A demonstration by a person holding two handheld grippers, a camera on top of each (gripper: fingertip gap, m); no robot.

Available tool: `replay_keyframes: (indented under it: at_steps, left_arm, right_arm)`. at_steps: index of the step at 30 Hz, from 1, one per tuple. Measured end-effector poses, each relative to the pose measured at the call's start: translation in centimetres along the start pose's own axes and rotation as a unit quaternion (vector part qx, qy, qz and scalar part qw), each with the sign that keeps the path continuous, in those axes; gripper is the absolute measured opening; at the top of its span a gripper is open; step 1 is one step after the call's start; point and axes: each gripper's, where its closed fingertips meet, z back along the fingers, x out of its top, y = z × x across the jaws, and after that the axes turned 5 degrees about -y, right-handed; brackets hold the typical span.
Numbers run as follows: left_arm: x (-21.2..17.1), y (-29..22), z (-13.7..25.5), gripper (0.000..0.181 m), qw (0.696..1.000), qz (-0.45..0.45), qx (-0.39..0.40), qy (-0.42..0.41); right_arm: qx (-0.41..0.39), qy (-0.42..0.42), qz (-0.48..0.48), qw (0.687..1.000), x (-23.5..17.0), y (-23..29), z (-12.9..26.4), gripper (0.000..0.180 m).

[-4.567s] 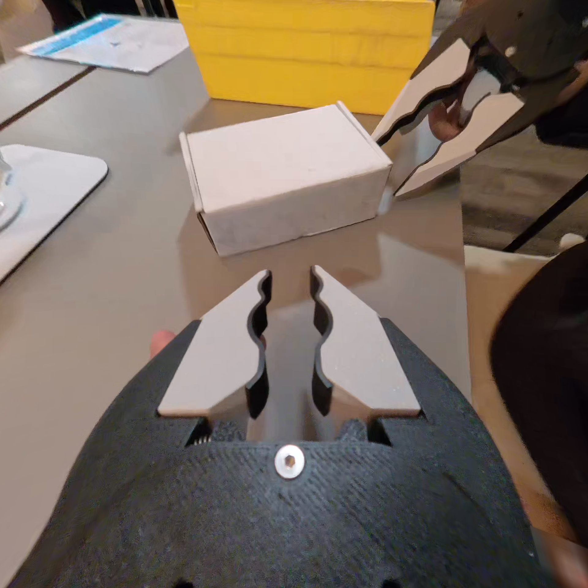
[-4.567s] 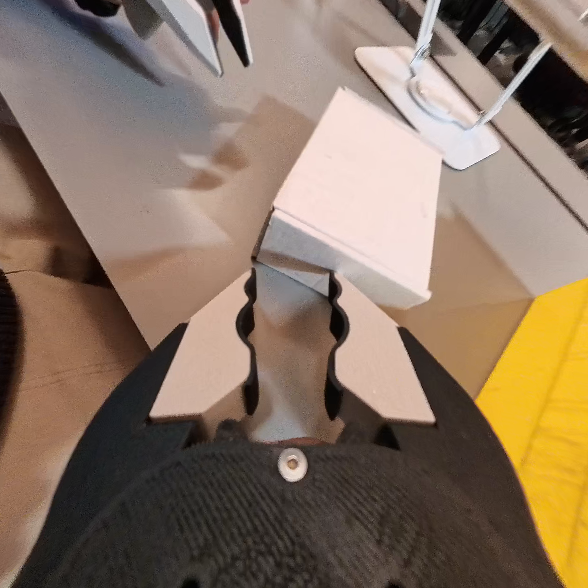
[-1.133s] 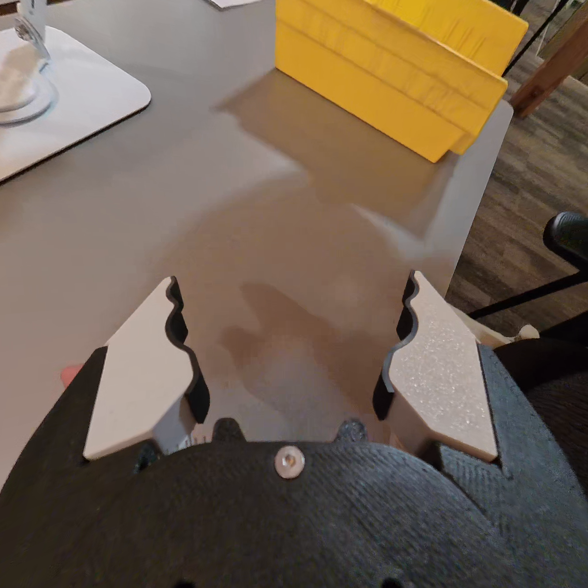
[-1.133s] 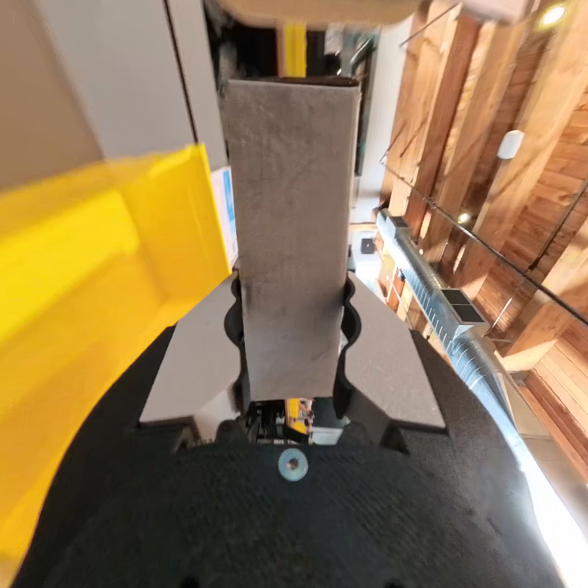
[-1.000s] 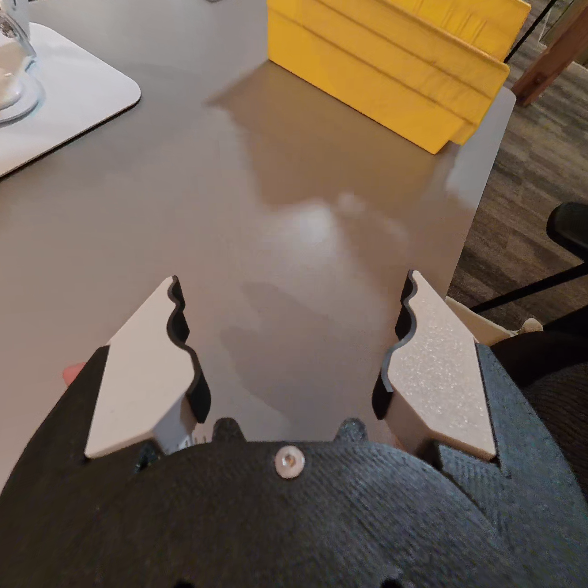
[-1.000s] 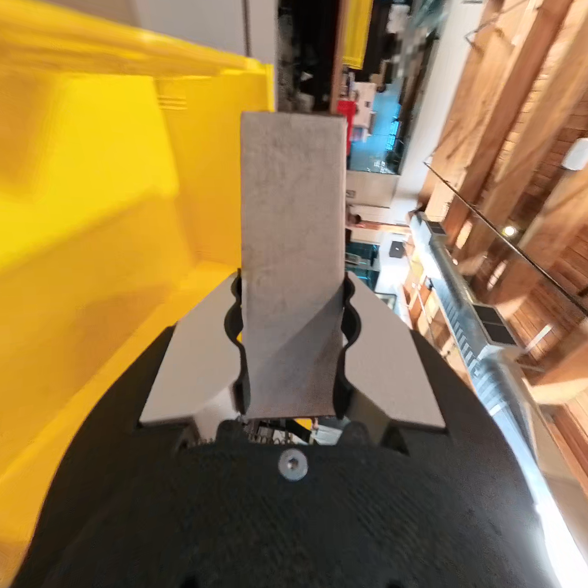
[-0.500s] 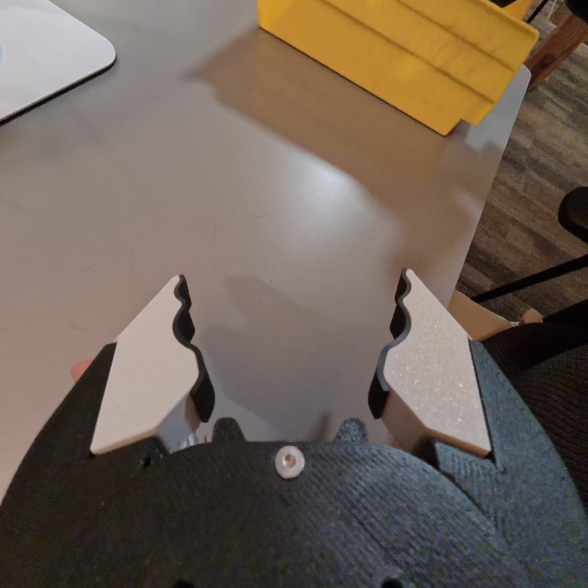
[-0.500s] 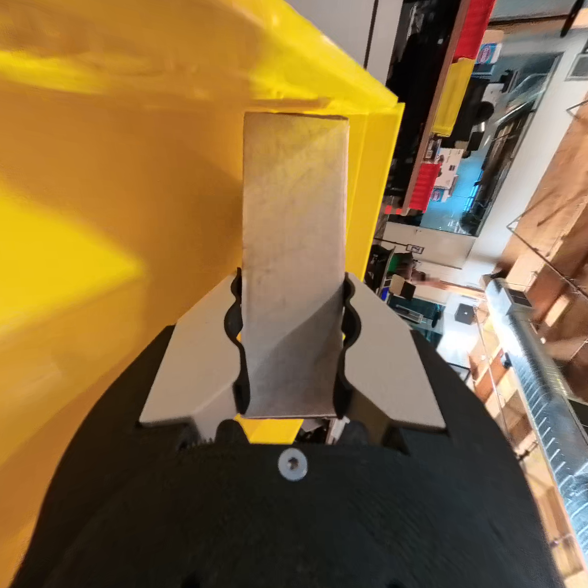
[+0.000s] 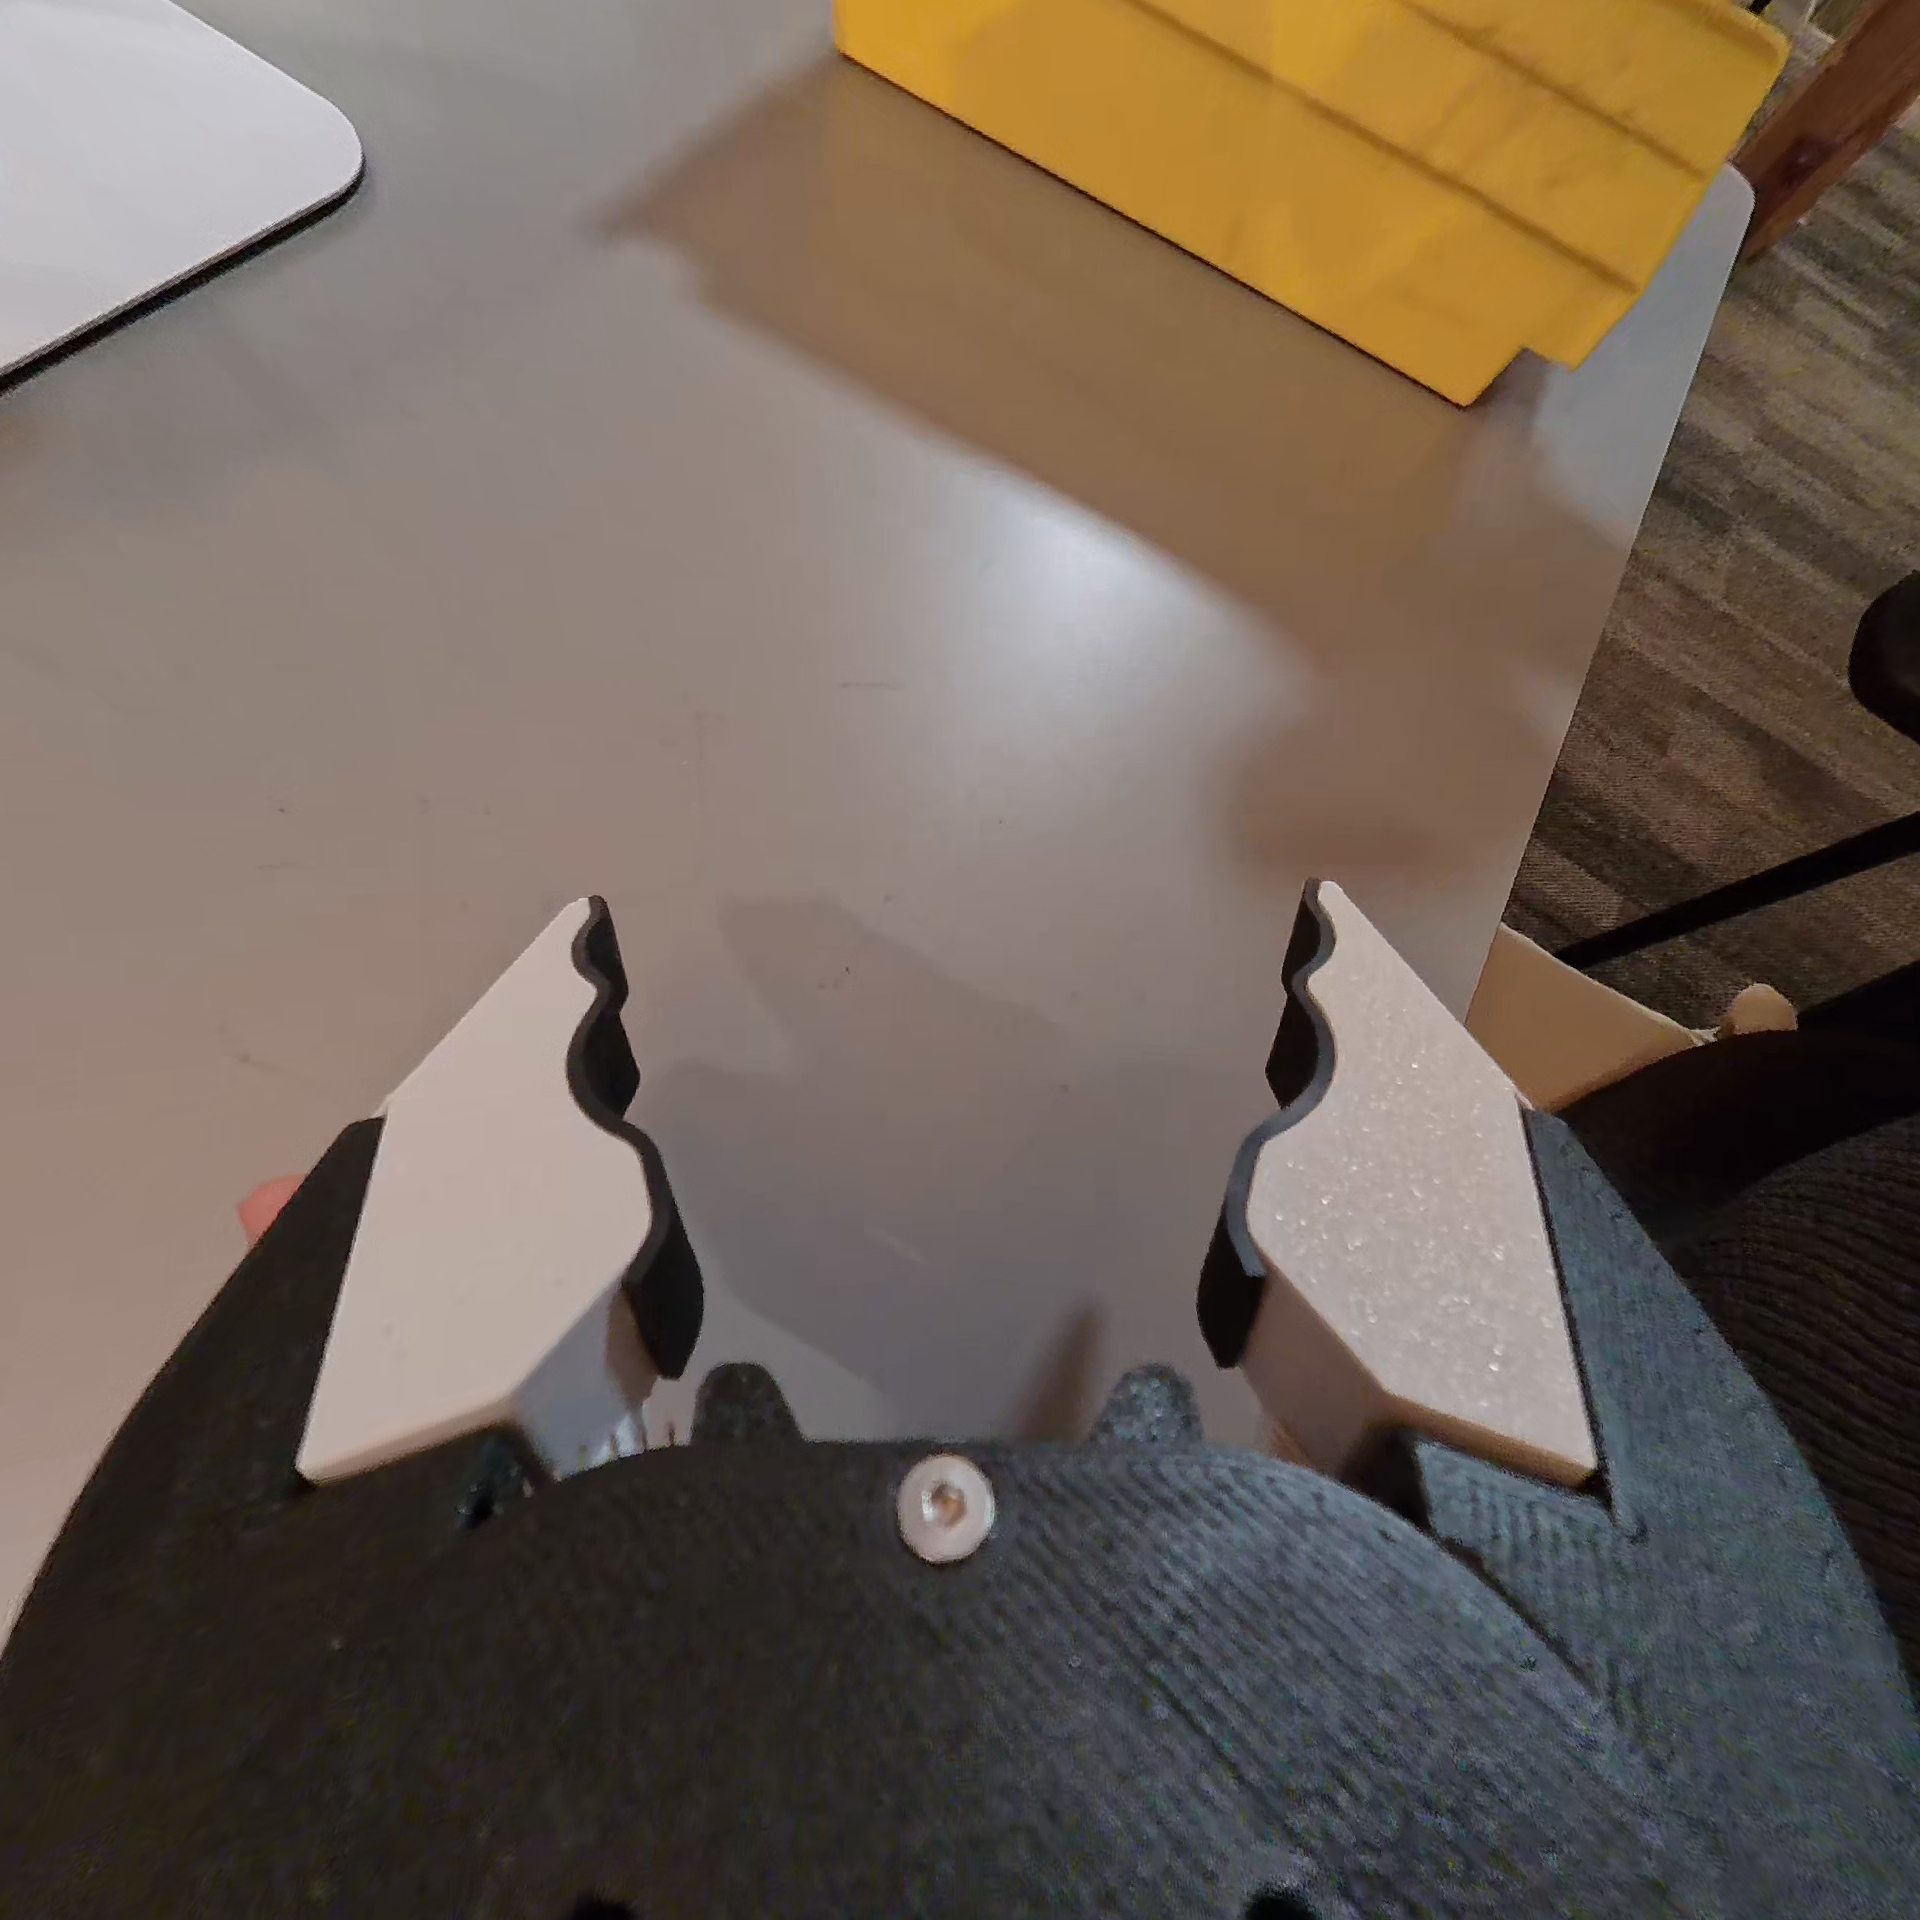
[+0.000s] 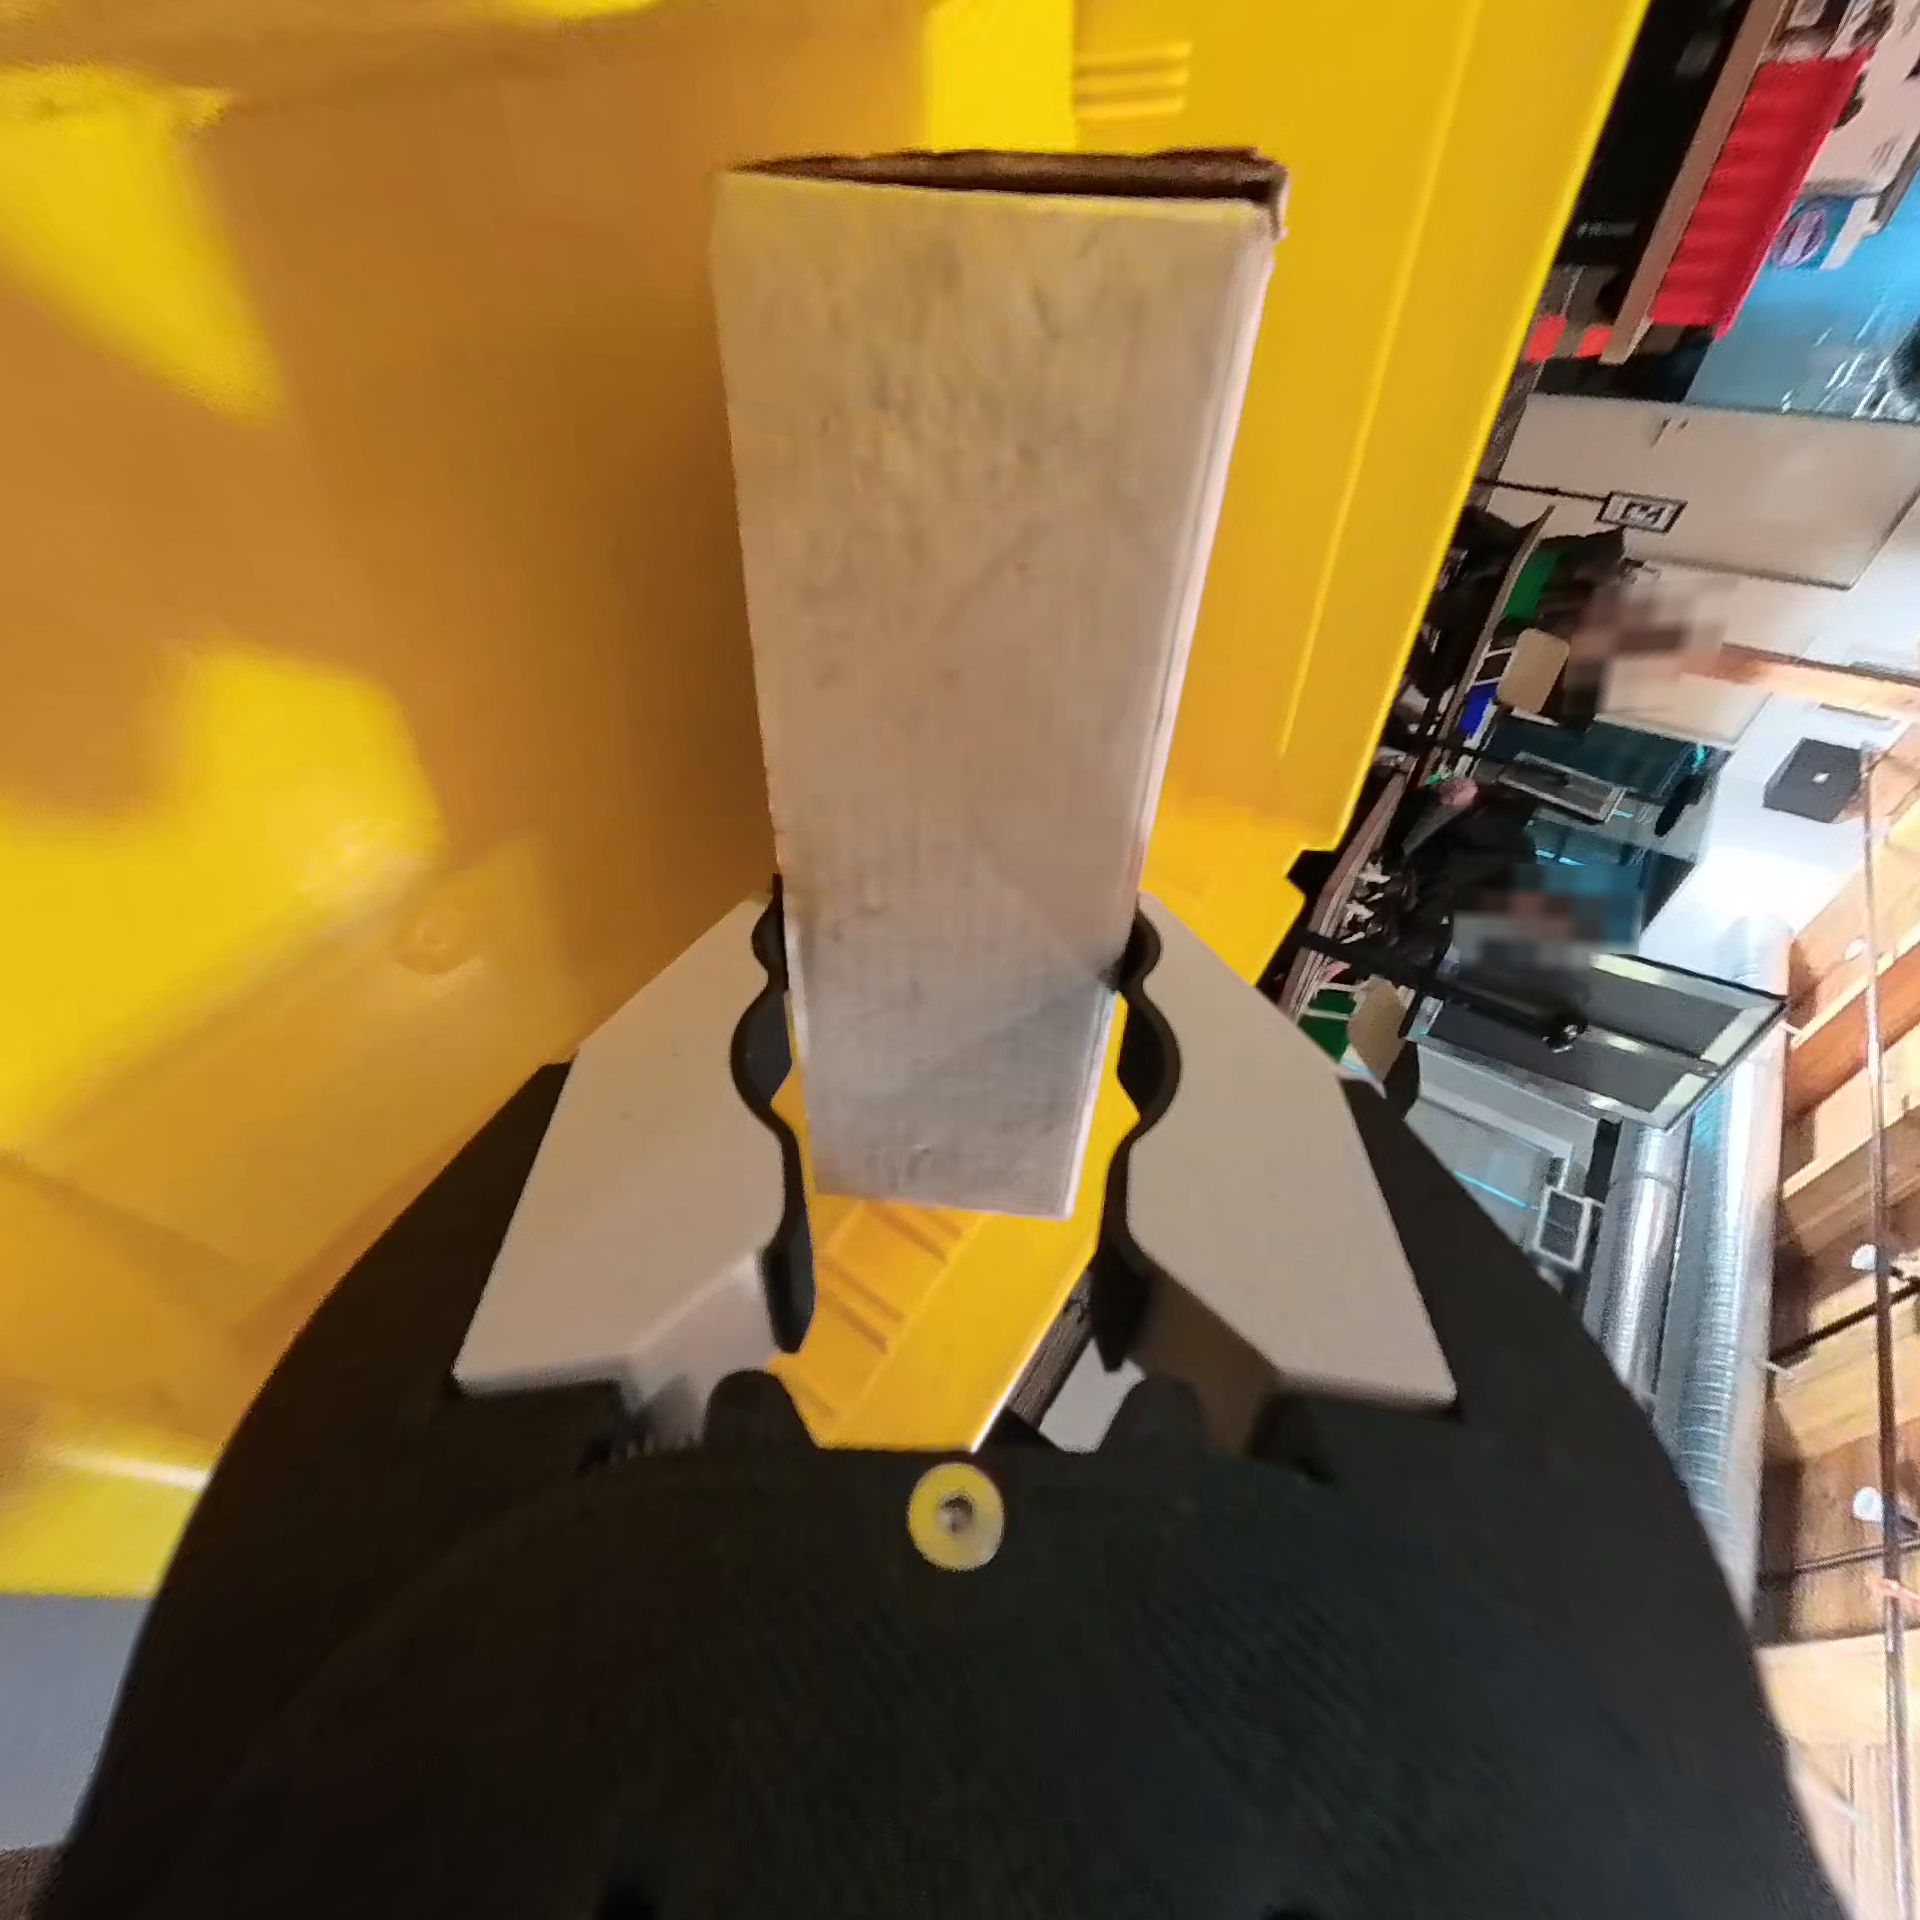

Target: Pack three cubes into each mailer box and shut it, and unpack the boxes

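Right gripper [image 10: 951, 935] has its two fingers pinched on the near end of the white cardboard mailer box [image 10: 977, 582], lid closed. The box sticks straight out toward twelve o'clock in the right wrist view, in front of the big yellow plastic bin [image 10: 312, 520], whose wall fills everything from nine round to one o'clock. Whether the box touches the bin I cannot tell. Off at three o'clock there's a blurred room with shelving.

Over on the left wrist view, the left gripper [image 9: 951, 914] hangs with its fingers spread wide and nothing between them, above the smooth grey tabletop [image 9: 831, 623]. The same yellow bin [image 9: 1320, 156] sits at one o'clock near the table's far corner. A flat white rounded plate [image 9: 156, 156] lies at eleven o'clock. Dark wood-look floor [image 9: 1787, 520] at three o'clock.
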Motion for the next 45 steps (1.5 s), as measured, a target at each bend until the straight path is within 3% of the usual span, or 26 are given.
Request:
replay_keyframes:
  at_steps: [5, 16, 22, 27, 32, 34, 40, 45]
  left_arm:
    - [-0.1, -0.2, -0.1, 0.125, 1.0, -0.004, -0.001, 0.002]
    - [-0.1, -0.4, -0.3, 0.124, 1.0, -0.012, 0.002, 0.003]
    - [-0.2, -0.4, -0.4, 0.124, 1.0, -0.013, 0.002, 0.006]
    - [0.0, -0.4, -0.1, 0.123, 1.0, -0.014, 0.002, 0.001]
    - [-0.1, -0.4, -0.2, 0.123, 1.0, -0.014, 0.0, 0.004]
    - [-0.1, -0.5, -0.2, 0.123, 1.0, -0.016, 0.0, 0.003]
    - [-0.1, -0.8, -0.4, 0.123, 1.0, -0.019, -0.001, 0.005]
    - [0.2, -1.0, -0.3, 0.123, 0.999, -0.032, 0.006, 0.002]
  right_arm:
    - [0.003, 0.025, 0.017, 1.0, -1.0, 0.2, -1.0, 0.063]
    - [-0.03, -0.044, 0.007, 0.999, 0.4, -1.3, -3.6, 0.063]
    - [-0.016, -0.013, -0.019, 1.0, -0.2, -1.2, -4.4, 0.067]
    - [0.01, 0.02, -0.067, 0.997, -1.8, -0.4, -3.5, 0.083]
    - [0.024, 0.014, -0.118, 0.993, -2.5, -0.4, -0.8, 0.083]
    - [0.04, 0.009, -0.135, 0.99, -2.5, 0.1, 0.2, 0.074]
    - [0.114, -0.026, -0.18, 0.977, -0.7, 1.9, 1.1, 0.022]
    - [0.123, -0.03, -0.182, 0.975, 0.7, 2.0, -0.6, 0.006]
